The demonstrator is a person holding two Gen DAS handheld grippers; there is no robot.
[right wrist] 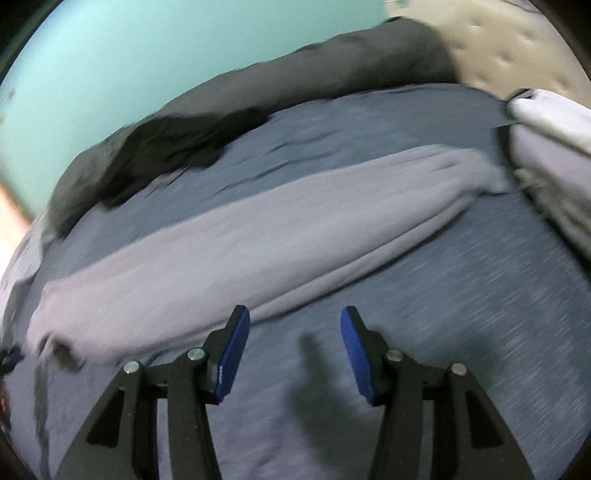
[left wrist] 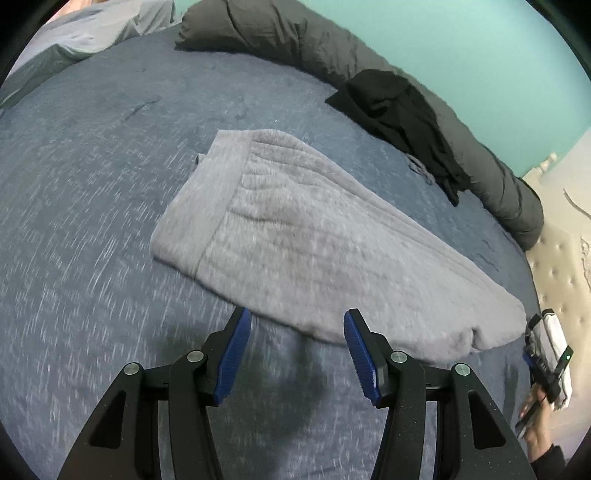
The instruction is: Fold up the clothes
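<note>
- Since both tools hang over bare sheet w/ nothing in them, this reads as the approach to the next fold, not a carry: the left gripper (left wrist: 297, 334) has its blue pads apart, jaws open & empty, tips just short of the near long edge of the grey towel (left wrist: 295, 236).
- Right gripper (right wrist: 294, 332) is the same: jaws open, nothing between, shadow falling on the sheet below, the towel's near edge just ahead of the left pad.
- The towel lies flat on the blue bed sheet (left wrist: 92, 192), already doubled lengthwise into a long strip, prob. so the next fold can bring one short end over the other. In the left view the hemmed end sits far-left & the rounded, slightly lumpy end near-right.
- The two tools are spaced toward opposite parts of the strip, which suits pinching two corners at once; judgement only.
- At the right edge of the left view a person's hand (left wrist: 535, 417) holds the other tool, close to the towel's near-right end.
- Beyond the towel, a black garment (left wrist: 406, 122) is heaped against a rolled dark duvet (left wrist: 295, 40), apart from the towel; likely waiting its turn.
- Pale bedding (left wrist: 85, 33) lies far-left; a light bundle (right wrist: 554, 147) sits by the towel's far end in the right view, what it is I can't tell.
- Furthest: teal wall (left wrist: 461, 55), padded headboard (left wrist: 561, 266).
</note>
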